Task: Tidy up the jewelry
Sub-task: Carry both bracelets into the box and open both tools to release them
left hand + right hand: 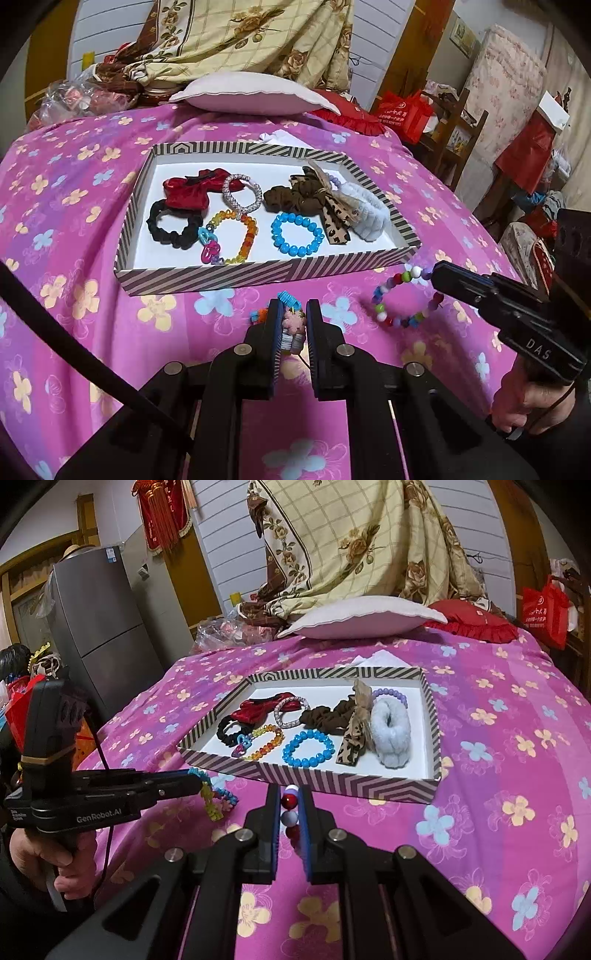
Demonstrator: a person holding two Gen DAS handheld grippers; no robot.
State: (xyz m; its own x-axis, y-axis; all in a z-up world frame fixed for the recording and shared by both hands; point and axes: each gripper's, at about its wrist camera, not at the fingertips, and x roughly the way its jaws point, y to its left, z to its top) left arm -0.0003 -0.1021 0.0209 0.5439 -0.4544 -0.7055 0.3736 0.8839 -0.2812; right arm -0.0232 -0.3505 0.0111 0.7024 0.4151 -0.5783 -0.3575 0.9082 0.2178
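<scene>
A striped shallow box (207,275) (332,781) on the pink flowered bedspread holds several bracelets and scrunchies, among them a blue bead bracelet (297,234) (308,747). My left gripper (291,314) is shut on a colourful ruffled hair tie (291,325), held just in front of the box; it shows in the right wrist view (214,797). My right gripper (289,805) is shut on a multicoloured bead bracelet (290,810), which hangs from its tip to the right of the box's near corner (404,299).
A white pillow (255,94) and a red cushion (351,114) lie beyond the box. A folded white paper (280,138) lies behind the box. Patterned cloth hangs at the back. A fridge (99,635) stands left of the bed; furniture and red bags stand right.
</scene>
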